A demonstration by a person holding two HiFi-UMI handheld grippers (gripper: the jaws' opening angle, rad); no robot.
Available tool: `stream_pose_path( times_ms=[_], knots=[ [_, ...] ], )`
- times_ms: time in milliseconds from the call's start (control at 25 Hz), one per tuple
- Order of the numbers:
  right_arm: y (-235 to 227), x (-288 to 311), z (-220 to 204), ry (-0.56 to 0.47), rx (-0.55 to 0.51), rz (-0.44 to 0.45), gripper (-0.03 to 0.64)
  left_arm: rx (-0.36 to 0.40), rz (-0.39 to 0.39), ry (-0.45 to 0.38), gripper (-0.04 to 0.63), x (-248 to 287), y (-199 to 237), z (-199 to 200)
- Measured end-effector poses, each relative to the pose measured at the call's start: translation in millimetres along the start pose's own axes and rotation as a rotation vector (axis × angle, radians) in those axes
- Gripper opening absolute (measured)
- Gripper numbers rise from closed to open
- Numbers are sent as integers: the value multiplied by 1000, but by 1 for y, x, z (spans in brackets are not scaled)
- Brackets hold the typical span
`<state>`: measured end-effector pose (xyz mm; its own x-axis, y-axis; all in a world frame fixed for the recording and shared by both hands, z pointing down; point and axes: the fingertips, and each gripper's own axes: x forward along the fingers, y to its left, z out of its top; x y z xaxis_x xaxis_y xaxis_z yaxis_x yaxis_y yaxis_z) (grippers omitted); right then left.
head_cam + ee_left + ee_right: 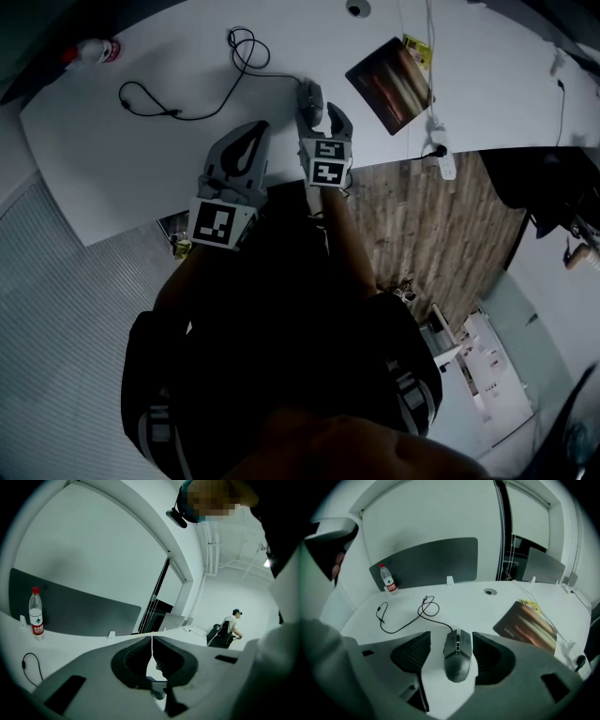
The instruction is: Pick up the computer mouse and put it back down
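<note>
A grey wired computer mouse (310, 97) (457, 654) rests on the white desk (112, 159). Its black cable (187, 103) (408, 618) loops away to the left. My right gripper (322, 117) (451, 638) points down at the desk and is open. The mouse lies between its two jaws, closer to the right one, with bare desk showing at the left jaw. My left gripper (255, 131) (151, 641) hovers just left of the mouse, shut with nothing in it.
A dark mouse pad (392, 84) (528, 627) lies to the right of the mouse. A water bottle (94, 52) (36, 613) stands at the far left by a grey divider. A power strip (443, 155) hangs at the desk's near edge. A person (232, 625) sits far off.
</note>
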<state>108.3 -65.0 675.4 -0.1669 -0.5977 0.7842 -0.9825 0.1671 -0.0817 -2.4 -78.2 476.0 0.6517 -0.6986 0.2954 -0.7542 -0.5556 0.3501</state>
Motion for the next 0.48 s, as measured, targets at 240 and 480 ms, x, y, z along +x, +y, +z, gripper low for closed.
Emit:
stream_pose_path(
  times_ms=[240, 480],
  knots=[
    [-8, 34, -25, 102, -2, -2, 282, -44, 30, 4, 6, 14, 11, -5],
    [-11, 54, -38, 162, -14, 3, 291, -65, 45, 17, 6, 23, 20, -11]
  ],
)
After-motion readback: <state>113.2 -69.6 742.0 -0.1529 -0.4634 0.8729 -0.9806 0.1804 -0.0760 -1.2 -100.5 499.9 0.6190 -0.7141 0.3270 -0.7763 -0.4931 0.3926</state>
